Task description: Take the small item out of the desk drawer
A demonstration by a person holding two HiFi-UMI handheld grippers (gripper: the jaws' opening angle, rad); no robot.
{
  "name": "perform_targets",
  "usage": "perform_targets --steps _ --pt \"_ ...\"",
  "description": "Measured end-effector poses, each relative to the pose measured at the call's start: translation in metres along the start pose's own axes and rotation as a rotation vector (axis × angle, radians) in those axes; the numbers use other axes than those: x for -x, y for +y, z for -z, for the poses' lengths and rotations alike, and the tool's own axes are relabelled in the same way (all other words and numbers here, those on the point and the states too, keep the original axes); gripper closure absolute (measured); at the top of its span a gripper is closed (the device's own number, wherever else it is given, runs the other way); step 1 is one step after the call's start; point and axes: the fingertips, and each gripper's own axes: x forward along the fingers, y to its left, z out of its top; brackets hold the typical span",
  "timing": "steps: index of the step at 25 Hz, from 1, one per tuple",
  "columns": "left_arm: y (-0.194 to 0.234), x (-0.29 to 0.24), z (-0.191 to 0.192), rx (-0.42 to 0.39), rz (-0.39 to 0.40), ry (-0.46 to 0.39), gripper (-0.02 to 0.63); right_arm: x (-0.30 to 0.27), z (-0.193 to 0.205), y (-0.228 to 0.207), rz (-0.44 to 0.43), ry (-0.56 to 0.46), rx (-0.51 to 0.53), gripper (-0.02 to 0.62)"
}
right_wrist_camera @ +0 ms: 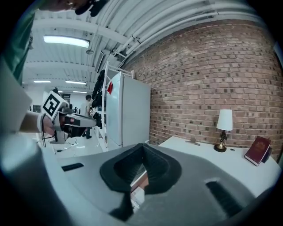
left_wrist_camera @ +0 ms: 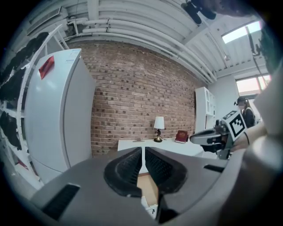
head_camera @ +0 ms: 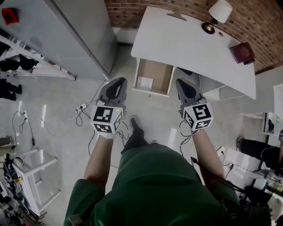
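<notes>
Nearby, lamp [head_camera: 219, 15] and book [head_camera: 242, 52] are seen on the white desk [head_camera: 177, 39] against brick wall [head_camera: 141, 9]; left gripper [head_camera: 116, 83] and right gripper [head_camera: 185, 84] are held closed, empty.

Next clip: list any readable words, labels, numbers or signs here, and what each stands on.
No text reads clearly.
Red label on the fridge: too blurred.
Dark red book on the desk: cover too small to read.
White item in the drawer: too small to read.
Marker cubes: black-and-white patterns, no letters.

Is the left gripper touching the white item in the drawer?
Apart. Head view shows floor between the left gripper and the drawer holding the white item.
</notes>
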Motion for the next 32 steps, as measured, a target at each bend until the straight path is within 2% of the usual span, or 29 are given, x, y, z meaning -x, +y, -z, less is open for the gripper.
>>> perform_targets --steps 6,10,14,17,21,27,32 --pt "0.049 -0.035 0.021 -0.040 0.042 0.056 0.592 -0.065 0.033 0.003 -0.027 0.132 0.003 0.592" --pt "0.078 -0.053 0.037 -0.039 0.056 0.079 0.592 -0.103 0.068 0.007 -0.057 0.234 -0.005 0.591" --pt "0.091 -0.061 0.057 -0.013 0.072 0.140 0.592 -0.129 0.104 0.006 -0.065 0.315 -0.075 0.583" --pt "0.094 -0.068 0.070 0.017 0.076 0.175 0.592 -0.146 0.133 0.007 -0.097 0.374 -0.079 0.568" --pt "0.101 -0.075 0.094 0.020 0.039 0.209 0.592 -0.169 0.172 0.008 -0.165 0.442 -0.077 0.546" --pt "0.098 -0.079 0.122 0.057 -0.040 0.267 0.592 -0.203 0.229 0.016 -0.324 0.553 0.014 0.523" --pt "0.101 -0.085 0.154 0.101 -0.094 0.307 0.592 -0.242 0.268 0.017 -0.446 0.612 0.151 0.515"
